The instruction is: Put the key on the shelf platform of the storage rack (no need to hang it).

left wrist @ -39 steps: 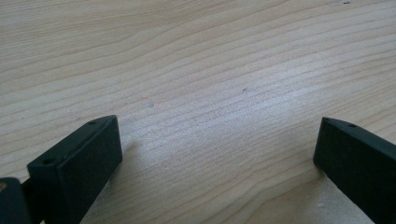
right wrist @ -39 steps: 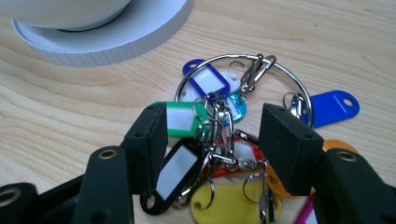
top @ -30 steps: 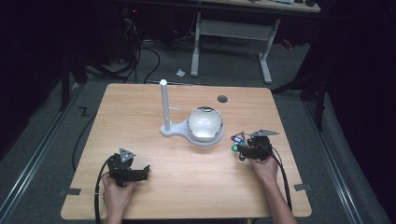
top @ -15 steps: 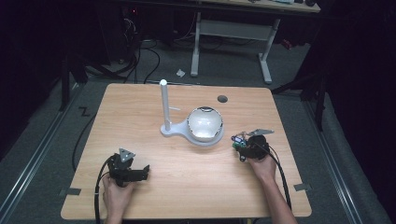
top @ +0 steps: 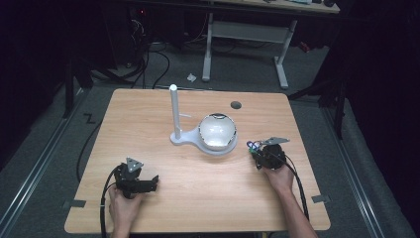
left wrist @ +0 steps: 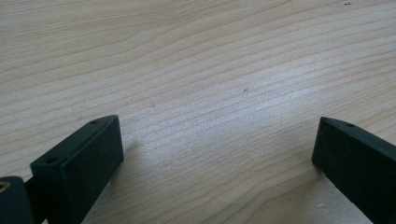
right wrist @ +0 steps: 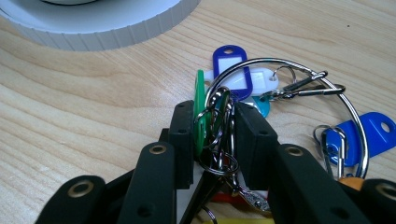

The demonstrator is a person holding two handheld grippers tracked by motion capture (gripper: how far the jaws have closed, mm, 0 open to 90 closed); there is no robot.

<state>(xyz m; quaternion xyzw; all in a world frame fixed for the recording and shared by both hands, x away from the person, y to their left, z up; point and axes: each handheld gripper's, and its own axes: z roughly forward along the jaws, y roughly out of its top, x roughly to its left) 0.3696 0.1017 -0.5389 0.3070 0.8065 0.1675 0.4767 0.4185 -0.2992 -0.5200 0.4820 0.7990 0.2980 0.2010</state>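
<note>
— Right gripper (right wrist: 212, 126)? Clamped on the keys (right wrist: 261, 93), jaws just closed, pads pinching a green tag (right wrist: 200, 107) and a few small rings between them.

— And the left gripper (left wrist: 215, 154)?

— Jaws wide apart, nothing between, just bare table (left wrist: 196, 60); resting at the near left in the high view (top: 134, 179), well apart from everything.

— Whereabouts of the keys?

— On the table, right of the white stand (top: 205, 136) and near its round base, at the tip of the right gripper (top: 257, 148) in the high view.

— Handling?

— Probably light, but loose and floppy: hard plastic tags, thin metal rings, a snap clip, all hung on one big ring (right wrist: 327, 98). Likely to swing and jangle once lifted (tags free to slide round the ring). Smooth metal, so slippery under the pads.

— Best hold?

— Flat tag plus bunched rings, as now, gives the pads something broad to bite. Safer still on the big ring itself, stiff and unlikely to slip out. Worth a slow lift, since a pinched tag could twist and let the rest dangle low.
</note>
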